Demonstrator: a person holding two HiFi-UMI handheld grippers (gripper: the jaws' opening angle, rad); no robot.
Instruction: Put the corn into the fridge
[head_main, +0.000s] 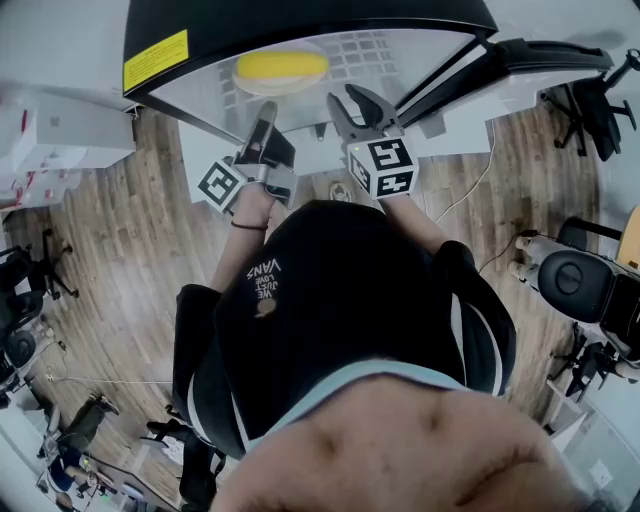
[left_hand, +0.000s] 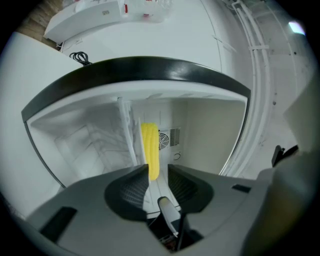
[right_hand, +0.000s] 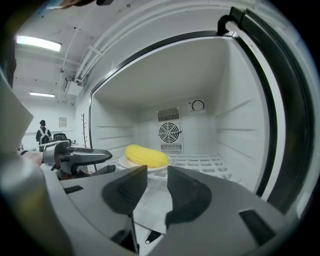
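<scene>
Inside, the corn (head_main: 281, 67) is lying on its side on a white plate (right_hand: 163, 167), and the plate is sitting on the wire shelf (right_hand: 205, 162) of the open fridge (head_main: 300, 15). In the head view this shows at the upper middle of the frame. In the right gripper view it sits just left of centre, in front of the round fan grille (right_hand: 168, 133).

The left gripper (head_main: 266, 110) is hanging at the mouth of the fridge. Its tongs are standing narrowly apart and gripping nothing; the corn is showing beyond the gap, not between the pads. The right gripper (head_main: 350, 100) is hanging beside it, to the right in the head view. Its tongs are also standing a little apart and empty, pointing at the shelf.

The corn looks placed, so what remains is probably backing both grippers out and shutting the door (head_main: 540, 55), which is standing open at the upper right.

The main risk is a jaw tip catching the plate's rim or the wire shelf on the way out. That could drag the plate forward. The corn is rounded and lying loose, so a knock could roll it off. The two grippers are also close together and could bump each other.
</scene>
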